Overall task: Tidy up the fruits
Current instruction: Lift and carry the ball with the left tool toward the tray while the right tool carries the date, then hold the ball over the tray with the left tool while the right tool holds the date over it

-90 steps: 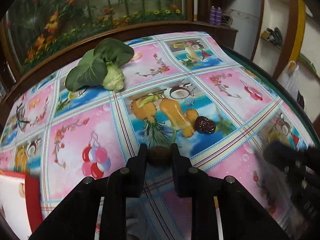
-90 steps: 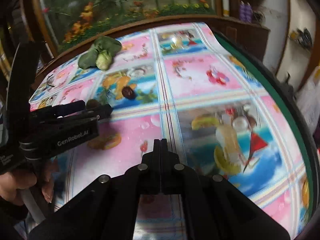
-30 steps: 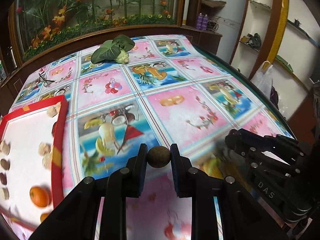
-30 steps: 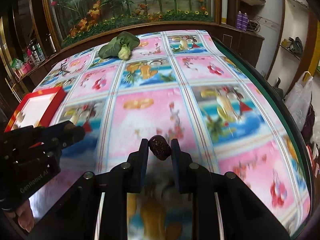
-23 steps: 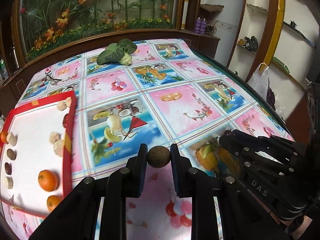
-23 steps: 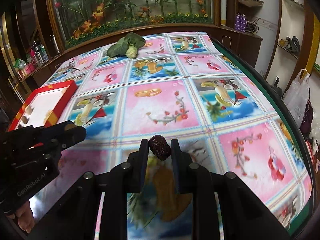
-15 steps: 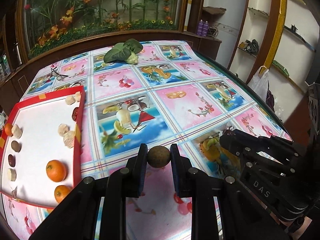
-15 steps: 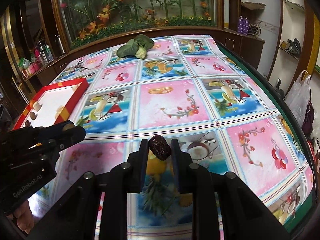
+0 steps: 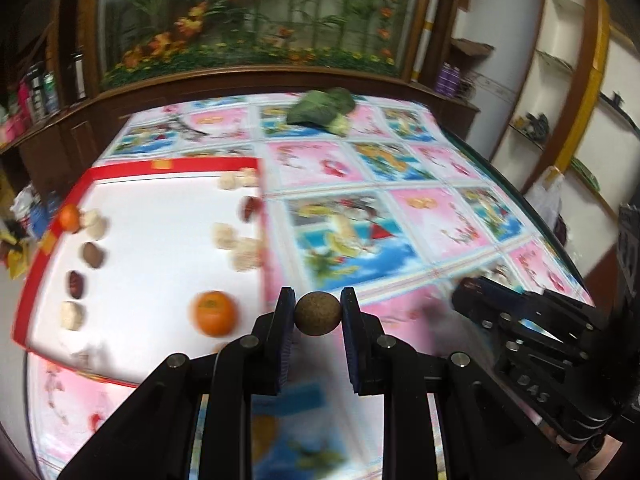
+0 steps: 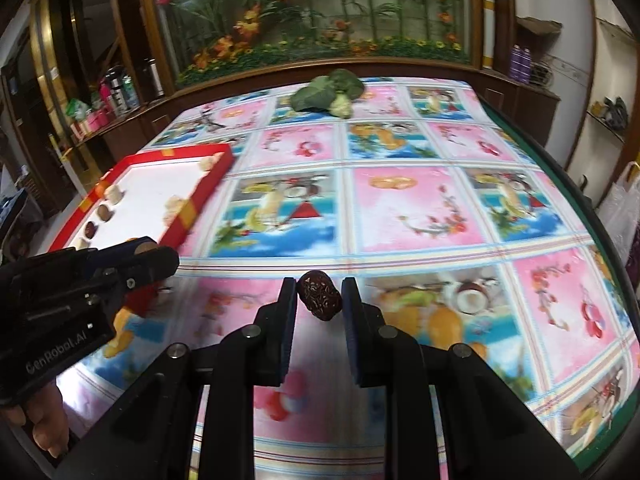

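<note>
My left gripper (image 9: 318,314) is shut on a small round brown fruit (image 9: 318,313) and holds it above the table, just right of the red-rimmed white tray (image 9: 160,248). The tray holds an orange (image 9: 213,313), a smaller orange (image 9: 69,218), dark dates (image 9: 75,283) and several pale pieces. My right gripper (image 10: 319,300) is shut on a dark red wrinkled date (image 10: 319,295), held above the tablecloth. The tray also shows in the right wrist view (image 10: 188,216), far left. Each gripper appears in the other's view: the right one (image 9: 528,332), the left one (image 10: 92,280).
A leafy green vegetable (image 9: 324,110) lies at the table's far end, also in the right wrist view (image 10: 328,94). The table carries a patterned fruit-print cloth (image 10: 420,208) with a green edge on the right. Wooden cabinets and shelves surround it.
Both grippers have drawn back and swung left, each holding its fruit. The tray has come closer and more central in the left wrist view. The left view is motion-blurred.
</note>
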`<state>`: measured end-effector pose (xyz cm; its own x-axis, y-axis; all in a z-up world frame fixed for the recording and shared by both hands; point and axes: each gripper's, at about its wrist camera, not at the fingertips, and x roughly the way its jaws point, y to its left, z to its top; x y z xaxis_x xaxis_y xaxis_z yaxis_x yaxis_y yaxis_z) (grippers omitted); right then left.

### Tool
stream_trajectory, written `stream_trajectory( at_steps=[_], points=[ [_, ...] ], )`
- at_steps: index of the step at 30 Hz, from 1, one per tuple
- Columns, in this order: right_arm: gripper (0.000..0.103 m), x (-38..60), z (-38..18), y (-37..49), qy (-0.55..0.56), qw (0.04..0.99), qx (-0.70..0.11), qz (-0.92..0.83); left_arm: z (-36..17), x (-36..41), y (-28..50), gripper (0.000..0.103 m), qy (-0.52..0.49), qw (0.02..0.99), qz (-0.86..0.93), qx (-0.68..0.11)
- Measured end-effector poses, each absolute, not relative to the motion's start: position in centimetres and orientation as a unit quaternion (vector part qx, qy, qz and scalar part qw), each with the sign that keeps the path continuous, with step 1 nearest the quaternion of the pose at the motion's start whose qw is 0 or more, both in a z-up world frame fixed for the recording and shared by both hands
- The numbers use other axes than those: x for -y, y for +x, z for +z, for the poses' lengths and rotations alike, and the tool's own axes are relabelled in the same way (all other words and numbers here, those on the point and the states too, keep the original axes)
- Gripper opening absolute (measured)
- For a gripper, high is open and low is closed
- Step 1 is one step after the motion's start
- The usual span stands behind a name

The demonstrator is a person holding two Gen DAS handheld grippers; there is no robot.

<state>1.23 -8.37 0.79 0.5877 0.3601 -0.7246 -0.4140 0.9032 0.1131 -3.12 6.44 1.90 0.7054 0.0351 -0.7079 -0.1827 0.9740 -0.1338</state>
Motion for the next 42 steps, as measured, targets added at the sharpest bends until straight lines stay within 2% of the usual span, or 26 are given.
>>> stream_trajectory(
  at_steps=[14,42],
  points=[
    [0.024,1.5,1.7,1.7,-0.049,0.878,-0.386,0.277,1.0,-17.2,-4.4,0.022,-0.125,0.9,0.185,-0.376],
    [0.024,-12.9,1.0,7.8,-0.111,0.849,-0.4,0.327,-0.2,-25.1,-2.9,0.022,-0.162,0.882,0.225,-0.38]
  ],
)
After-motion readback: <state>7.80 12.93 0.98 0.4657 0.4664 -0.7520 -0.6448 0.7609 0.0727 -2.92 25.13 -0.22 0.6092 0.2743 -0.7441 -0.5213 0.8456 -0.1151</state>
